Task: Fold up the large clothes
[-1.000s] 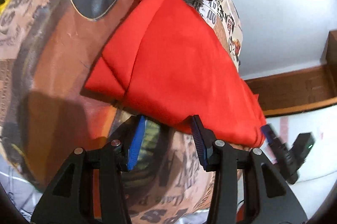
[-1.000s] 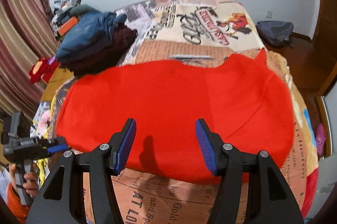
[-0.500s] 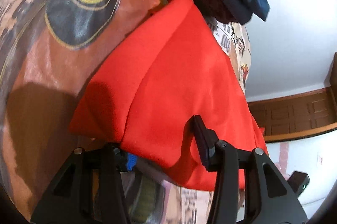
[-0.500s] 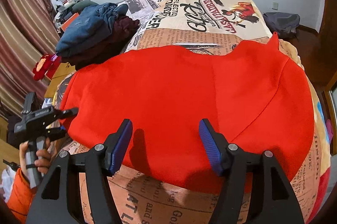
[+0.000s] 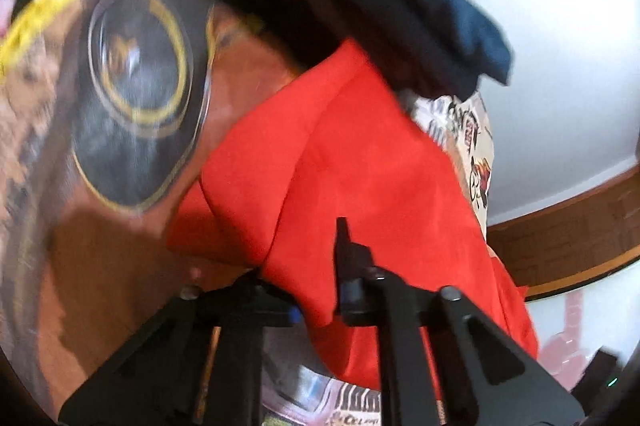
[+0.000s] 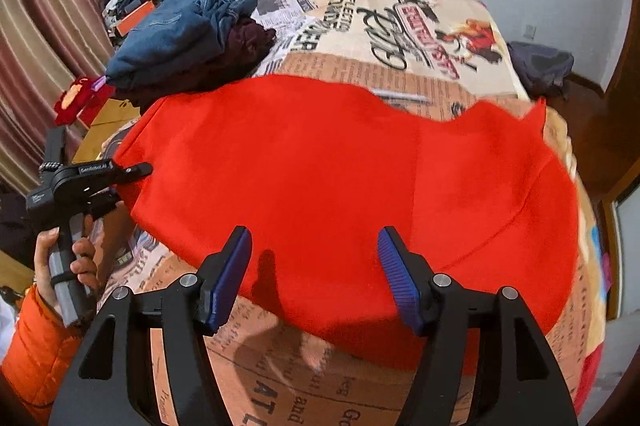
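Observation:
A large red garment point(image 6: 340, 185) lies spread flat on the printed bed cover point(image 6: 400, 25). My right gripper point(image 6: 316, 274) is open and empty, hovering just above the garment's near edge. My left gripper point(image 5: 316, 290) has closed on the garment's near left corner point(image 5: 304, 266); red cloth runs between its fingers and hides the left pad. In the right wrist view the left gripper point(image 6: 132, 171) sits at the garment's left edge, held by a hand in an orange sleeve.
A pile of dark blue and maroon clothes point(image 6: 188, 37) lies at the far left of the bed, touching the garment's far corner. A dark bag point(image 6: 540, 65) sits on the floor to the right. Curtains point(image 6: 44, 45) hang at the left.
My left gripper moved onto the garment's corner and its fingers closed on the cloth. My right gripper came slightly closer to the near edge and stayed open.

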`<state>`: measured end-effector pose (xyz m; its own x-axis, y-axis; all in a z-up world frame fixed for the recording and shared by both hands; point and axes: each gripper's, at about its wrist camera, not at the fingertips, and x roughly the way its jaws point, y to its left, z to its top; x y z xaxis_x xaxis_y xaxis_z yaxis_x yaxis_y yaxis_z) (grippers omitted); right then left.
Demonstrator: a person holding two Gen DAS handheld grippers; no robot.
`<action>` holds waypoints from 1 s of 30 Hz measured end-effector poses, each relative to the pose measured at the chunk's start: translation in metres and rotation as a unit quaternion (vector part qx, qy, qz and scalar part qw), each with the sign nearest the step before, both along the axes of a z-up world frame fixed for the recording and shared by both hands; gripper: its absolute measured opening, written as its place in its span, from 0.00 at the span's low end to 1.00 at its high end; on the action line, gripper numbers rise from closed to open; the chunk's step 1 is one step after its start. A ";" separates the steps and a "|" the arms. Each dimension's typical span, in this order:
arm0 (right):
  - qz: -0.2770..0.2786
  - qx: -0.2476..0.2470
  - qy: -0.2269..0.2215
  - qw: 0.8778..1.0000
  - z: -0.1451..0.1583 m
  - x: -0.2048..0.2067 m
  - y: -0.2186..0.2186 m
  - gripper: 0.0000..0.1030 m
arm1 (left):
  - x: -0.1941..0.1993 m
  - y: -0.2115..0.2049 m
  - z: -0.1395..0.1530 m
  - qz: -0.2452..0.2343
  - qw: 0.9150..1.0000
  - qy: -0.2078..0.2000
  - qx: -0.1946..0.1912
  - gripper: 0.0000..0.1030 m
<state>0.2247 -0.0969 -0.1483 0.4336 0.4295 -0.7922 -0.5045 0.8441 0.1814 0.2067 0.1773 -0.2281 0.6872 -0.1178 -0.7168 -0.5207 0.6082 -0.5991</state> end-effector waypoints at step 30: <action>0.087 0.060 0.049 0.993 -0.005 0.006 0.064 0.61 | 0.014 -0.077 0.177 -0.141 0.958 -0.185 0.171 0.05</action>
